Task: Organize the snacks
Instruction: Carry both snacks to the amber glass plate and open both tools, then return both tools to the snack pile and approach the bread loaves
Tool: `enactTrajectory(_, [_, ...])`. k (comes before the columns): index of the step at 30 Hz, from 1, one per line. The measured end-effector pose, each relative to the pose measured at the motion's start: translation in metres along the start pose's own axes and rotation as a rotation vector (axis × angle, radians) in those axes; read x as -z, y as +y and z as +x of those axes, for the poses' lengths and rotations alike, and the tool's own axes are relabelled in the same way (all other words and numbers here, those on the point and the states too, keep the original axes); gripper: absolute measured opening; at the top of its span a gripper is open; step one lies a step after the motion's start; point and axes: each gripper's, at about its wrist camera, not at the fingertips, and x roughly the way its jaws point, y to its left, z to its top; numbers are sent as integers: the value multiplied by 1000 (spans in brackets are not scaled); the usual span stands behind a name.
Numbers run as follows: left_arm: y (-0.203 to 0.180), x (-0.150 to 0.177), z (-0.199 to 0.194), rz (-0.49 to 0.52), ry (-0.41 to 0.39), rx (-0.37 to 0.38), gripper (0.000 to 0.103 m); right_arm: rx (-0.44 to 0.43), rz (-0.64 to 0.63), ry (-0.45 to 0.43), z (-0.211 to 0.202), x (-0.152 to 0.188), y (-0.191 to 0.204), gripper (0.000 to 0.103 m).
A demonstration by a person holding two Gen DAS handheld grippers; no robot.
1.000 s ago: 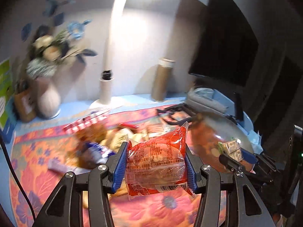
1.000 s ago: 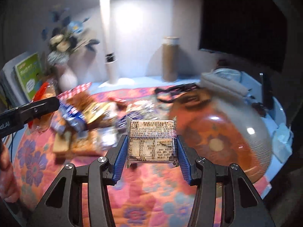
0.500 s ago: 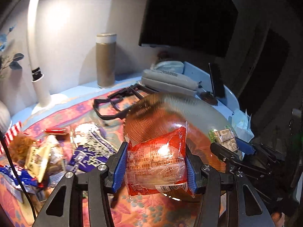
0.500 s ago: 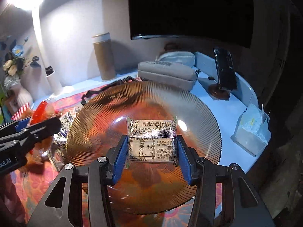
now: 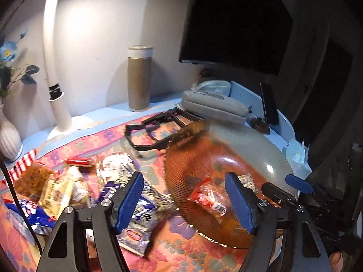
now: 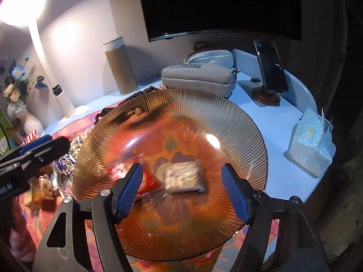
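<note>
To the left of the left claw (image 5: 183,200) lies a loose heap of snack packets (image 5: 56,188) on the flowered cloth (image 5: 95,140) that covers the surface, and a blue-and-white wrapped packet (image 5: 138,217) sits under and just behind its left pad. The left claw's jaws are opening, spread wide, with nothing pressed between the pads. The red snack packet (image 5: 207,198) is released: it lies inside the ribbed amber glass bowl (image 5: 226,140), below and ahead of the gap between the pads, nearer the right pad, and blurred. Just right of that pad the right claw's blue-tipped finger reaches in over the bowl's rim.

From the right wrist view, the left claw (image 6: 34,149) shows at the far left, beside the bowl's (image 6: 172,104) left rim. The right claw (image 6: 182,189) hovers over the bowl with its jaws opening and well apart, gripping nothing. The red packet (image 6: 127,170) lies in the bowl partly behind the left pad. The brown square snack packet (image 6: 185,176) lies in the bowl's bottom between the pads, touching neither, its left edge meeting the red packet. Further right of the claw, a tissue box (image 6: 310,145) stands on the bare blue surface (image 6: 279,122), and a phone on a stand (image 6: 270,68) is behind it.
</note>
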Motion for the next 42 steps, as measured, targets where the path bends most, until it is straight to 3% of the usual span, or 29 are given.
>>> enactTrajectory(11, [71, 8, -84, -59, -127, -160, 72, -105, -105, -33, -14, 1, 66, 71])
enactTrajectory(19, [154, 29, -144, -177, -193, -300, 72, -192, -176, -15, -13, 7, 122, 71])
enactTrajectory(23, [183, 41, -159, -230, -204, -333, 72, -217, -229, -10, -14, 12, 153, 71])
enactTrajectory(32, [223, 70, -171, -283, -183, -363, 72, -275, -332, 22, -9, 21, 205, 71])
enactTrajectory(35, [233, 77, -158, -269, -128, -323, 72, -307, -365, 39, -3, 22, 217, 71])
enactTrajectory(42, [259, 91, -123, -272, -22, -318, 72, -346, -391, 121, 23, 20, 231, 71])
